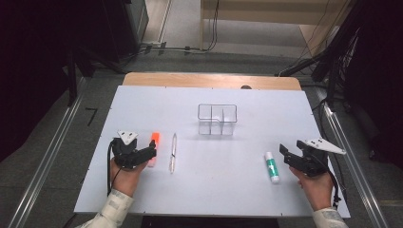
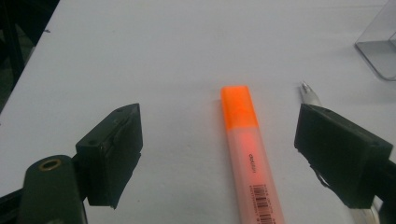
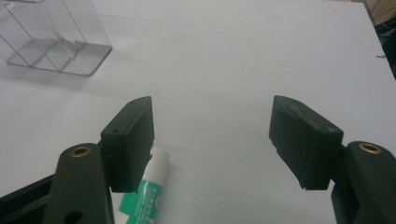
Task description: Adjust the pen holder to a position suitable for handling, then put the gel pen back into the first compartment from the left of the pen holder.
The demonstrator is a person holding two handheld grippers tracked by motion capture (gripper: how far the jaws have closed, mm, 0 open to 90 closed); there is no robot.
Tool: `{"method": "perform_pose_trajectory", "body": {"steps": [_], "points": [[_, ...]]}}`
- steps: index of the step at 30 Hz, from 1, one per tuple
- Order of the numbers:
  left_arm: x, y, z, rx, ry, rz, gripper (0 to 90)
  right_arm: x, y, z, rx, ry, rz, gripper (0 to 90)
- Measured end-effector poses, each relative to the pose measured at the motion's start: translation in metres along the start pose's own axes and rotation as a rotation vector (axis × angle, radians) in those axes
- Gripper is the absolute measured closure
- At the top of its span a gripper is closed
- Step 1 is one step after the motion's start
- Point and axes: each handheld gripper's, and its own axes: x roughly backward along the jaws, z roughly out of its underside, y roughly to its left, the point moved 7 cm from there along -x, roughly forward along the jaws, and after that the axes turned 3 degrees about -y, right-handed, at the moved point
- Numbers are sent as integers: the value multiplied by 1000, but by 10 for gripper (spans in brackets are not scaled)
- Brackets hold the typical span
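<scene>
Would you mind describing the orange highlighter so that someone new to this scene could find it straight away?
Start at the white table top and go to its left side, where the left gripper rests. The orange highlighter lies flat between its open jaws, beside a slim white pen. Its bright orange cap and body set it apart from the pale pen and the green-labelled glue stick far right.

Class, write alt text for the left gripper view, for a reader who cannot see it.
An orange highlighter lies on a white table between the open black jaws of the left gripper. A pen tip shows beside the right jaw, a clear organiser's corner beyond.
</scene>
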Motion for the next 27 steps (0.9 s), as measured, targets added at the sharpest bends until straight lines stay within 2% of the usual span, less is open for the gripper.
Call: {"method": "perform_pose_trajectory", "body": {"steps": [3,7,10,23,27], "points": [[4,2,0,1,-9,1,154,0,-3,4,3,21,-2,273],[1,4,4,9,10,1,154,2,-7,7,6,26,9,273],[-1,3,7,0,24,-2,154,3,-9,6,-4,22,16,272],[-7,-3,7,-10,35,5,145,5,-14,8,-15,23,24,265],[-9,-9,6,-11,37,16,145,4,-14,8,-14,29,28,262]]}}
